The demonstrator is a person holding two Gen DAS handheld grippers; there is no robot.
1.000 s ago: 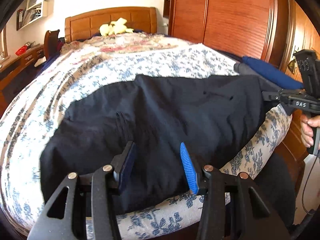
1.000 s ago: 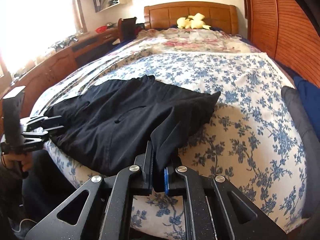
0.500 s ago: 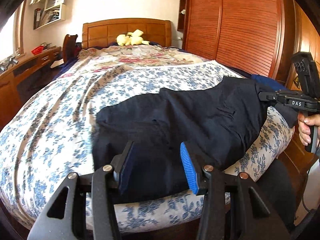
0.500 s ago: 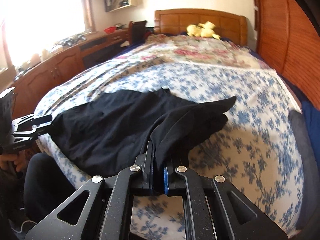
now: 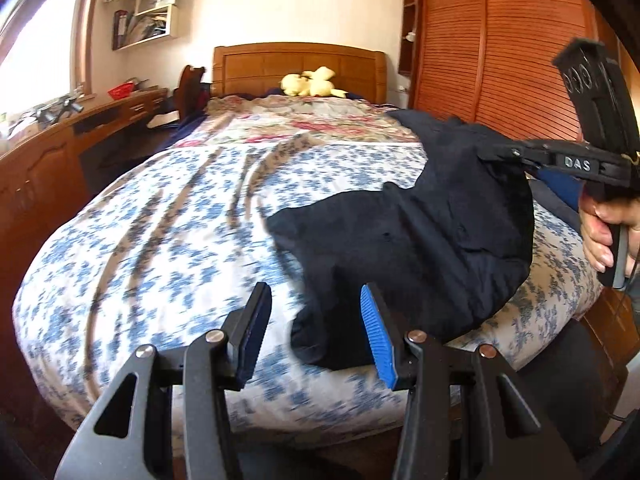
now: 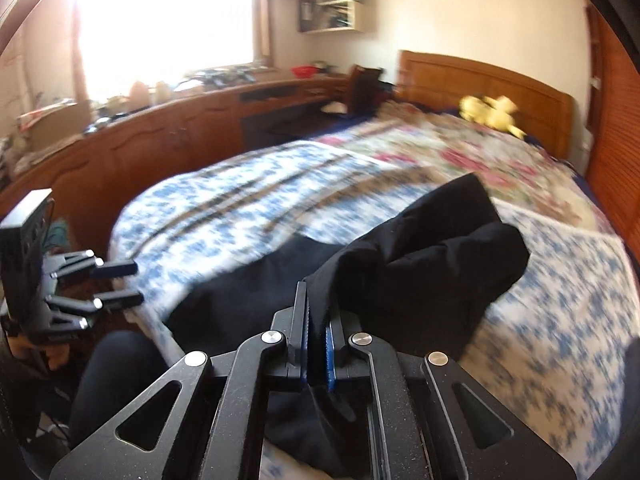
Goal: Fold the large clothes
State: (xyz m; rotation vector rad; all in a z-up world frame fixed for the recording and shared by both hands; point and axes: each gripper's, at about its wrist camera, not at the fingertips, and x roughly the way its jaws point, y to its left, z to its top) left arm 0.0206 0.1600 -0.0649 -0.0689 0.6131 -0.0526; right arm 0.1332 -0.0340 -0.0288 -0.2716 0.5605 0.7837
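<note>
A black garment lies bunched on the near right part of the bed. My right gripper is shut on a fold of the black garment and holds it lifted above the bed; it also shows at the right of the left wrist view. My left gripper is open and empty, just in front of the garment's near edge. It shows at the far left of the right wrist view, off the bed's edge.
The bed has a blue floral cover and a wooden headboard with a yellow plush toy. A wooden desk unit runs along the left, a wooden wardrobe along the right. A blue item lies at the bed's right edge.
My right gripper has lifted the garment and pulled it to the right, gathering it into a smaller heap. My left gripper has drawn left off the cloth and stays open.
</note>
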